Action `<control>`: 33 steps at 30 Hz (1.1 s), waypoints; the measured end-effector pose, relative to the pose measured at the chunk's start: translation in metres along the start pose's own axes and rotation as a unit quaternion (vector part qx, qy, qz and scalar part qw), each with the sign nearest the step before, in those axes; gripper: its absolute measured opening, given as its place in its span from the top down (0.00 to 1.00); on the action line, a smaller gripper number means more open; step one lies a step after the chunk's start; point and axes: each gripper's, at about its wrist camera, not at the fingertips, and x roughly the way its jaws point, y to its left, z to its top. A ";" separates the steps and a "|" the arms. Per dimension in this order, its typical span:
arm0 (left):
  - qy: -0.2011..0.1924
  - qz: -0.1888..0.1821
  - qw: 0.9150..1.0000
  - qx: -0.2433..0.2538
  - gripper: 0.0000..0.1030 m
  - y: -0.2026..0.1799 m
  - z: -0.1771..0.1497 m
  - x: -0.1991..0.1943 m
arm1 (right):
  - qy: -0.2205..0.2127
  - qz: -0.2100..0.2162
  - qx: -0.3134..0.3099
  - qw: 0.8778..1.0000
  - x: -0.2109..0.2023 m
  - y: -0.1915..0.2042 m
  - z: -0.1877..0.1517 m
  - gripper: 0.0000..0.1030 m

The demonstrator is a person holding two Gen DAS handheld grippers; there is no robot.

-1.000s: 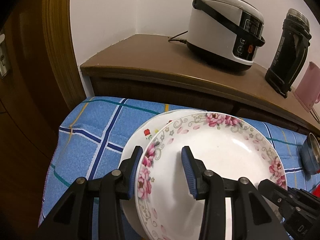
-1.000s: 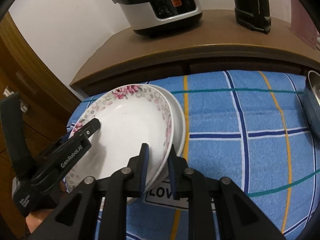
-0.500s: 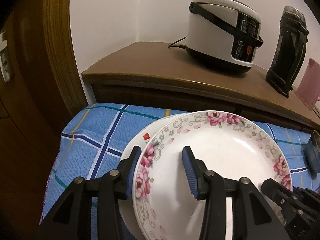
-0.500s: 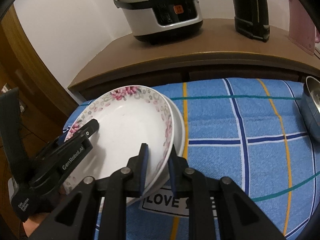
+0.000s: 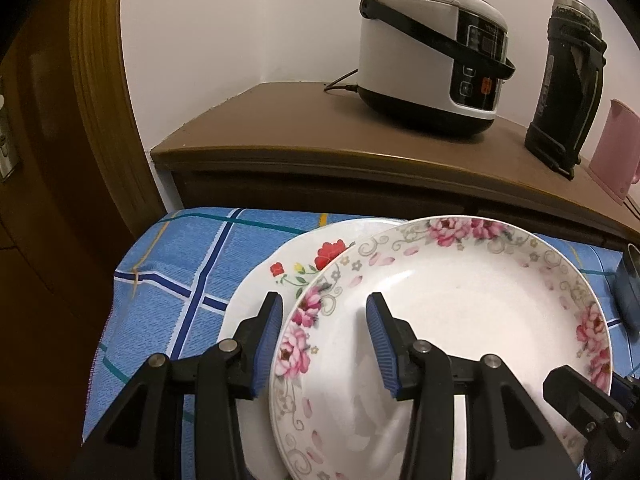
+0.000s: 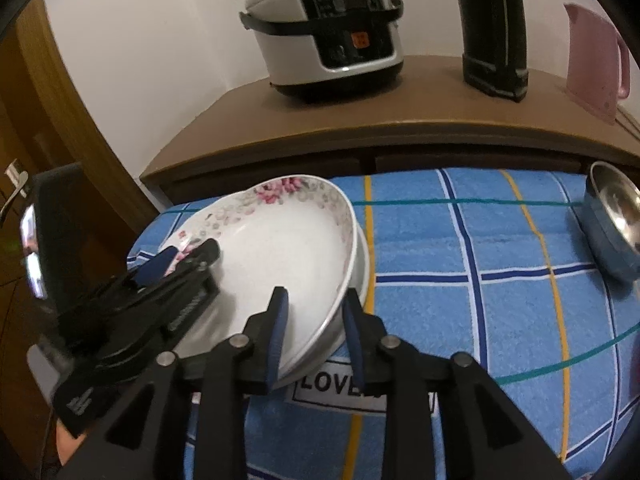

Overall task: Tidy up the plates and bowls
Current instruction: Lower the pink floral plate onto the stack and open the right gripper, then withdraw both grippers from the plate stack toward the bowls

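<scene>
A deep plate with pink flowers (image 5: 460,312) lies on top of a white plate with red flowers (image 5: 280,276), on a blue checked cloth (image 6: 460,280). My left gripper (image 5: 324,340) is open and straddles the top plate's left rim, one pad outside and one inside, neither pressing. My right gripper (image 6: 316,320) straddles the near right rim of the same plate (image 6: 280,248). Its jaws are opening, and a gap shows between each pad and the rim. The left gripper (image 6: 188,256) also shows in the right wrist view, at the plate's left edge.
A steel bowl with a blue outside (image 6: 612,224) sits at the cloth's right edge. Behind the cloth, a brown cabinet (image 6: 400,120) carries a rice cooker (image 6: 328,32), a black flask (image 6: 492,28) and a pink jug (image 6: 596,40). A wooden door (image 5: 48,160) stands on the left.
My right gripper's jaws were shut on the pink-flowered plate's rim and have now spread off it. More of the lower plate's red flowers shows beside the top plate.
</scene>
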 end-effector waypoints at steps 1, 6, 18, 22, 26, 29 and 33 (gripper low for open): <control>-0.002 0.002 1.000 -0.001 0.55 0.000 0.000 0.000 | -0.002 -0.002 -0.002 1.000 -0.001 0.001 0.000 0.73; -0.004 -0.002 1.000 -0.008 0.55 0.002 0.000 -0.002 | 0.006 0.010 0.013 1.000 0.005 -0.006 0.001 0.73; -0.029 0.030 0.999 -0.022 0.49 0.016 0.003 -0.010 | -0.006 0.041 0.057 0.997 -0.011 -0.028 0.000 0.70; -0.030 0.039 0.998 -0.030 0.49 0.021 0.003 -0.020 | 0.000 0.047 0.066 0.997 -0.018 -0.031 -0.002 0.70; -0.046 0.055 0.997 -0.010 0.49 0.012 0.000 -0.044 | -0.003 0.050 0.067 0.996 -0.036 -0.033 -0.002 0.65; -0.054 0.062 0.997 0.007 0.48 -0.002 -0.004 -0.064 | -0.015 0.052 0.072 0.996 -0.054 -0.040 -0.004 0.61; -0.062 0.058 0.996 0.031 0.38 -0.030 -0.013 -0.088 | -0.017 0.050 0.075 0.996 -0.077 -0.056 -0.012 0.59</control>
